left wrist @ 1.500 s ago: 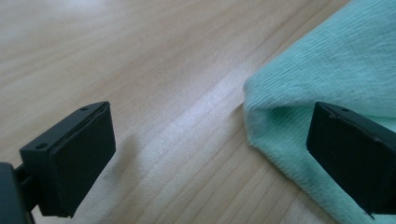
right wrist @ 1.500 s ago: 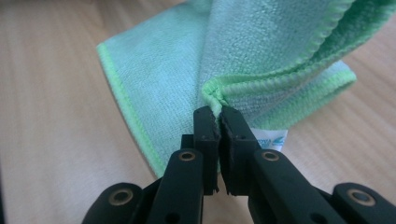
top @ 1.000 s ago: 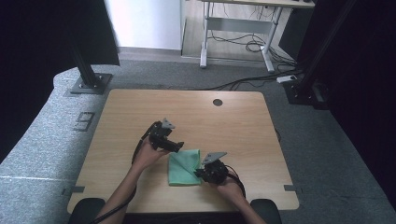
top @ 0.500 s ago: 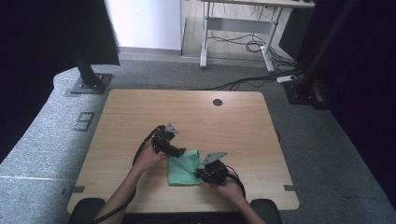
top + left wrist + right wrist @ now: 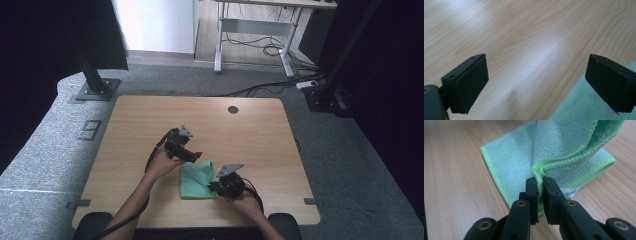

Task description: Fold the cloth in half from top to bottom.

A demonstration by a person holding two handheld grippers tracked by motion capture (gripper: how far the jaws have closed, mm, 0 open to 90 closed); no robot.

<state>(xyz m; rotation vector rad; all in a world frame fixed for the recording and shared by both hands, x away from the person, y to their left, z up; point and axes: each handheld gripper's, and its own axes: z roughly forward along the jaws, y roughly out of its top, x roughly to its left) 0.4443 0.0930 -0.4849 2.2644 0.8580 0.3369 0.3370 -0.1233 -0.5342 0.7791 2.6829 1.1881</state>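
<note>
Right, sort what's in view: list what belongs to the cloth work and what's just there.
Part of the job:
- green cloth, partly folded on the table
- right gripper, shut on a gathered edge of the cloth
- left gripper, open over bare wood at the cloth's edge

Just there:
- desk frame and cables on the floor beyond the table
- black stand base

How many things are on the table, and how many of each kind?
Green cloth: 1
Black grippers: 2, the left gripper open above the table, the right gripper pinching the cloth's edge
Total: 3
</note>
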